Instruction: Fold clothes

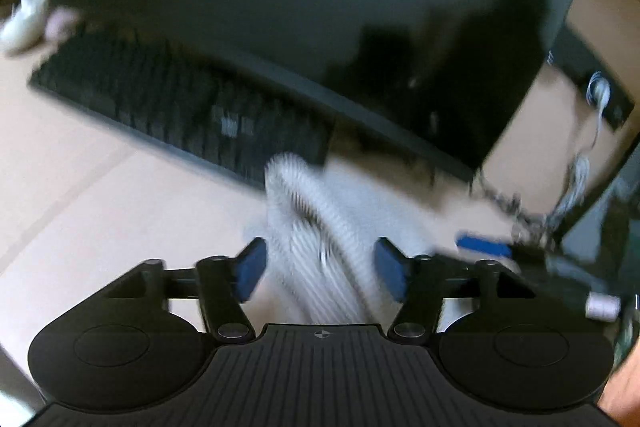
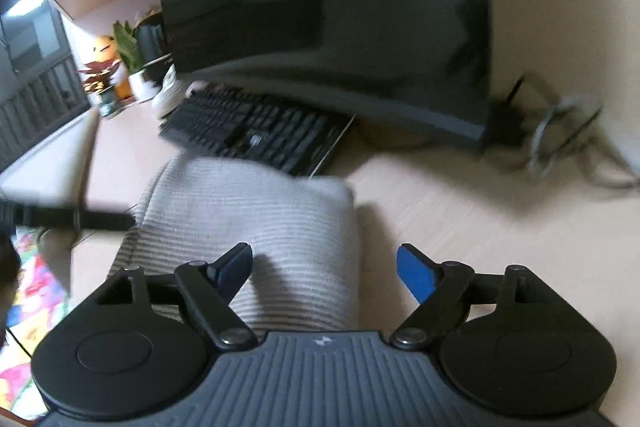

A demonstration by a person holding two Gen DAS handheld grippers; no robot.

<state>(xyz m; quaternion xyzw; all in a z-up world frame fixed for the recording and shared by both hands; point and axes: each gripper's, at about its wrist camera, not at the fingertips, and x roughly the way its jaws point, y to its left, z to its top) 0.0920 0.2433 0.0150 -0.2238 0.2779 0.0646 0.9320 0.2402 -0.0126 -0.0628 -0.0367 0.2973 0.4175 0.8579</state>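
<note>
A grey-and-white striped ribbed garment lies on the pale desk. In the left wrist view the garment (image 1: 316, 235) runs as a bunched ridge between the blue pads of my left gripper (image 1: 322, 269), whose jaws stand wide apart around it. In the right wrist view the garment (image 2: 248, 211) lies as a folded block in front of my right gripper (image 2: 328, 273), which is open just above its near right edge. The other gripper's black finger (image 2: 92, 219) reaches in at the cloth's left side. Both views are motion-blurred.
A black keyboard (image 2: 256, 131) lies just beyond the garment, under a large dark monitor (image 2: 328, 7). Cables (image 2: 560, 135) tangle at the right of the monitor. Small plants and figurines (image 2: 116, 67) stand at the far left. A blue object (image 1: 482, 245) lies right of the left gripper.
</note>
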